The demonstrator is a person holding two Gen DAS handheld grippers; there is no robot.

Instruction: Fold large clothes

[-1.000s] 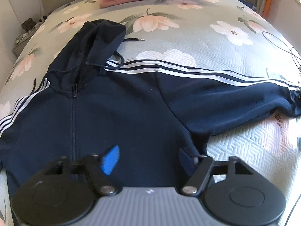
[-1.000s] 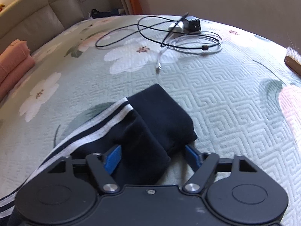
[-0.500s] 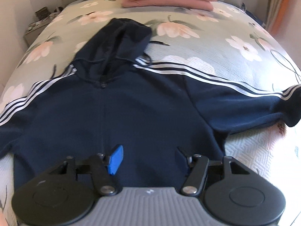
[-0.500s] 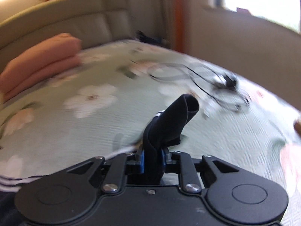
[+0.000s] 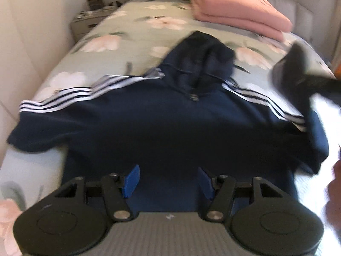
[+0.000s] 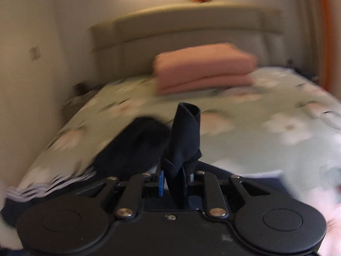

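Currently the hoodie (image 5: 162,132) lies flat on the bed (image 5: 132,40), hood far. The right tool (image 6: 173,183) is clamped on the cuff (image 6: 186,132), jaws easing slightly; the left tool (image 5: 168,181) stands apart, empty, over the hem. Recommend carrying the sleeve across the chest, taut, before release.

Left gripper (image 5: 168,180) above hoodie (image 5: 162,125) hem, jaws wide, empty. Right gripper (image 6: 175,179) raised over hoodie, jaws opening, cuff (image 6: 185,136) between.
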